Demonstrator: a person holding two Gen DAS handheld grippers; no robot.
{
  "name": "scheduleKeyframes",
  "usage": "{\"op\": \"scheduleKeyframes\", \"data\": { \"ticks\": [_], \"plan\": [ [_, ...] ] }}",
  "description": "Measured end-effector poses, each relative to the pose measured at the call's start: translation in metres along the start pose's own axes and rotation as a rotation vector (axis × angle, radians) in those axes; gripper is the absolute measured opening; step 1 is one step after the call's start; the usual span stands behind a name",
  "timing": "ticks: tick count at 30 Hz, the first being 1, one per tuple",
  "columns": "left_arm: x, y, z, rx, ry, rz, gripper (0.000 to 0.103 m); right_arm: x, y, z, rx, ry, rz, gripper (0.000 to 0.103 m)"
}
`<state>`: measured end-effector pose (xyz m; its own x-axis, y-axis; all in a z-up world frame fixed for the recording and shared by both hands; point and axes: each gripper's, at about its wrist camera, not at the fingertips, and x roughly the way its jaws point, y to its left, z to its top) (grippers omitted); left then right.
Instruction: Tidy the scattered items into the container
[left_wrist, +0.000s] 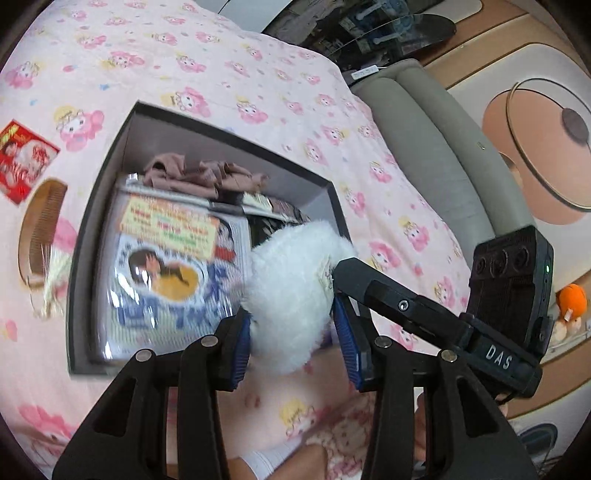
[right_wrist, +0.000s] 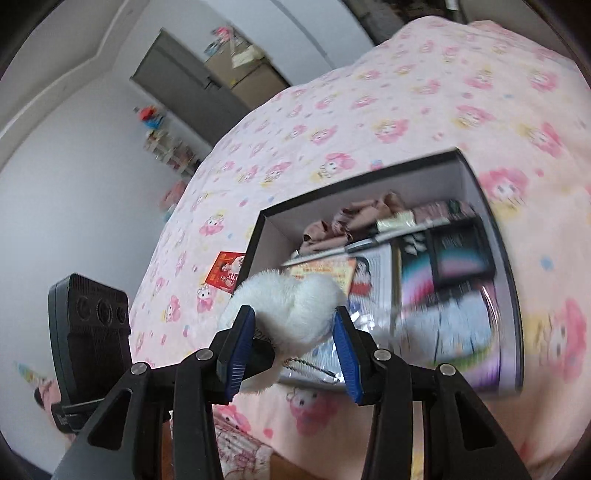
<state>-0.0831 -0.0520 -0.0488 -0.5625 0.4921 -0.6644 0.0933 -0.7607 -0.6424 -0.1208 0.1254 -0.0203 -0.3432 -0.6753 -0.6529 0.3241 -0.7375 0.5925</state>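
A white fluffy plush (left_wrist: 291, 295) hangs between both grippers above the near edge of an open dark box (left_wrist: 229, 136) on the pink bed. My left gripper (left_wrist: 291, 332) is closed on one part of the plush. My right gripper (right_wrist: 293, 336) grips the same plush (right_wrist: 295, 310) from the other side; its black finger (left_wrist: 388, 295) shows in the left wrist view. The box (right_wrist: 369, 173) holds a plastic-wrapped package (left_wrist: 166, 266), brown cloth (left_wrist: 199, 173) and dark packets (right_wrist: 458, 247). A red packet (left_wrist: 22, 158) and a wooden comb (left_wrist: 40, 225) lie left of the box.
The pink cartoon bedsheet (left_wrist: 221, 66) surrounds the box. A grey bed frame (left_wrist: 436, 147) runs along the right edge, with patterned floor (left_wrist: 535, 122) beyond. The red packet also shows in the right wrist view (right_wrist: 225, 273). A white wall and grey door (right_wrist: 184, 85) stand behind the bed.
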Motion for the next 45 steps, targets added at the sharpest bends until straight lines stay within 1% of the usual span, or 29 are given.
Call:
{"op": "scheduleKeyframes", "data": {
  "ticks": [2,6,8,10,11,12,13,15,16,19,21,24,26,27,29,30,32,33,35,36,37,39,41,42,43,44,45],
  "plan": [
    [0.005,0.003,0.01,-0.004,-0.006,0.006,0.042,0.012,-0.006,0.016,0.003,0.032,0.027,0.039],
    [0.019,0.014,0.022,-0.028,0.006,0.024,0.042,0.032,-0.015,0.035,-0.005,0.06,0.048,0.039],
    [0.03,0.02,0.022,-0.024,0.033,0.062,0.042,0.039,-0.021,0.035,0.011,0.064,0.057,0.039],
    [0.04,0.025,0.02,-0.022,0.066,0.099,0.042,0.05,-0.032,0.03,0.052,0.083,0.059,0.039],
    [0.047,0.029,0.019,-0.024,0.09,0.121,0.042,0.057,-0.039,0.027,0.073,0.11,0.058,0.039],
    [0.053,0.031,0.018,-0.027,0.103,0.14,0.042,0.063,-0.046,0.024,0.098,0.135,0.051,0.039],
    [0.057,0.034,0.019,-0.029,0.114,0.16,0.04,0.066,-0.052,0.022,0.119,0.153,0.044,0.039],
    [0.064,0.036,0.022,-0.033,0.121,0.211,0.039,0.071,-0.062,0.019,0.153,0.177,0.03,0.038],
    [0.064,0.036,0.024,-0.033,0.112,0.233,0.039,0.069,-0.064,0.019,0.163,0.173,0.019,0.038],
    [0.056,0.034,0.027,-0.026,0.087,0.244,0.039,0.056,-0.073,0.019,0.18,0.122,-0.046,0.038],
    [0.056,0.031,0.027,-0.004,0.092,0.27,0.039,0.049,-0.077,0.02,0.187,0.098,-0.068,0.039],
    [0.056,0.028,0.025,0.038,0.11,0.353,0.039,0.045,-0.08,0.018,0.193,0.102,-0.085,0.038],
    [0.069,0.027,0.027,0.046,0.121,0.434,0.039,0.049,-0.077,0.018,0.18,0.117,-0.1,0.038],
    [0.074,0.03,0.027,0.039,0.13,0.465,0.039,0.051,-0.074,0.018,0.161,0.124,-0.125,0.038],
    [0.083,0.037,0.027,-0.006,0.167,0.434,0.039,0.053,-0.067,0.018,0.129,0.119,-0.174,0.039],
    [0.089,0.041,0.028,-0.039,0.183,0.406,0.039,0.054,-0.063,0.02,0.102,0.109,-0.205,0.038],
    [0.098,0.043,0.031,-0.064,0.199,0.355,0.04,0.057,-0.059,0.024,0.058,0.104,-0.248,0.039],
    [0.105,0.045,0.033,-0.092,0.216,0.309,0.039,0.06,-0.058,0.023,0.037,0.109,-0.268,0.039],
    [0.113,0.052,0.038,-0.16,0.225,0.264,0.032,0.065,-0.061,0.02,0.034,0.136,-0.267,0.038],
    [0.114,0.053,0.041,-0.163,0.22,0.269,0.027,0.07,-0.066,0.017,0.048,0.164,-0.246,0.038],
    [0.114,0.052,0.045,-0.161,0.205,0.269,0.025,0.073,-0.07,0.016,0.065,0.184,-0.226,0.034],
    [0.112,0.044,0.057,-0.129,0.161,0.28,0.023,0.078,-0.078,0.014,0.113,0.215,-0.183,0.031],
    [0.11,0.027,0.066,-0.041,0.125,0.325,0.023,0.079,-0.083,0.015,0.131,0.21,-0.185,0.029],
    [0.11,0.016,0.068,0.026,0.108,0.356,0.023,0.075,-0.084,0.018,0.128,0.184,-0.209,0.029],
    [0.112,0.007,0.067,0.089,0.113,0.369,0.023,0.072,-0.084,0.02,0.127,0.165,-0.221,0.029],
    [0.114,0.001,0.065,0.132,0.127,0.362,0.023,0.067,-0.086,0.023,0.129,0.136,-0.235,0.029],
    [0.113,-0.001,0.062,0.145,0.139,0.33,0.023,0.061,-0.088,0.026,0.136,0.106,-0.247,0.029]
  ]
}}
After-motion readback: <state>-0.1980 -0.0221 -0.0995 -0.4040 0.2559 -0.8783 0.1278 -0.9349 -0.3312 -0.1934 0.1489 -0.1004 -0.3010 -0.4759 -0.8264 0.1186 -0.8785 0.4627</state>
